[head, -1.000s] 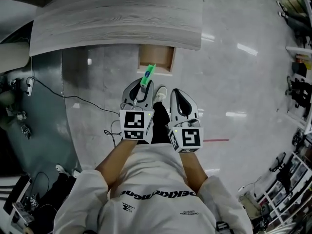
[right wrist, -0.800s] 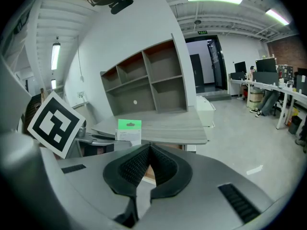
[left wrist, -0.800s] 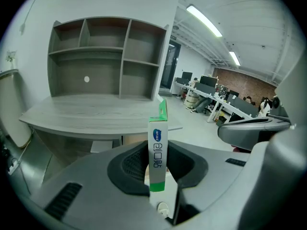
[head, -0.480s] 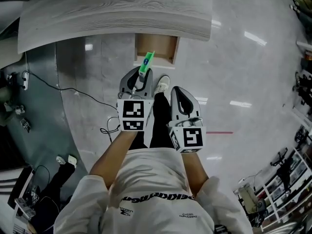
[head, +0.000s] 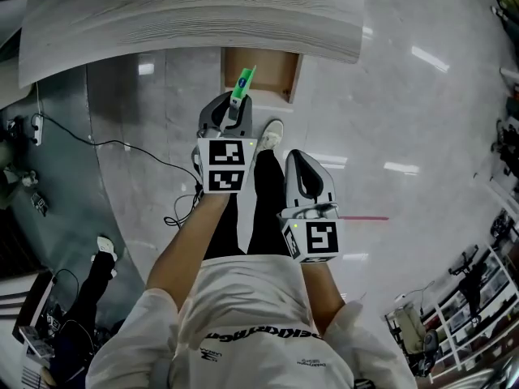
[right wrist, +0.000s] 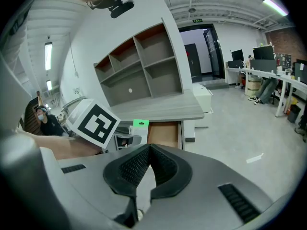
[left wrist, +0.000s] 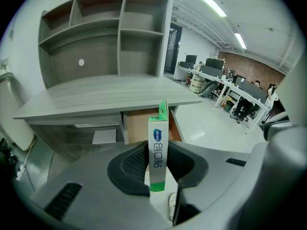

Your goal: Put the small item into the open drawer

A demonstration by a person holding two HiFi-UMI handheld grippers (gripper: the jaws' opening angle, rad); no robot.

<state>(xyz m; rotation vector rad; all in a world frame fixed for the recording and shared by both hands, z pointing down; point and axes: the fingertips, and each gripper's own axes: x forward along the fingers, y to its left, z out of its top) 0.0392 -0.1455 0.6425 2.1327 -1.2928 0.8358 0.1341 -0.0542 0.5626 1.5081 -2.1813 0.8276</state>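
Carry step. Small box (head: 242, 85) pinched in left hand-held gripper (head: 236, 110), near open drawer (head: 276, 67) at top middle. Right hand-held gripper (head: 298, 159) pressed together, empty. Next: box to be reached over drawer, then dropped.

The box (left wrist: 158, 152) is white with green ends, the bench (head: 186, 10) grey wood-grain, the drawer (head: 273, 71) brown, and the grey left gripper (head: 233, 106) and right gripper (head: 298, 165) carry black-and-white markers (head: 226, 165).

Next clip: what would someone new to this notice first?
A green-and-white box stands upright in the left gripper, whose jaws have just opened slightly yet grip it, aimed at the open drawer under the grey desk. The right gripper hangs beside it, nearer the person, jaws shut on nothing.
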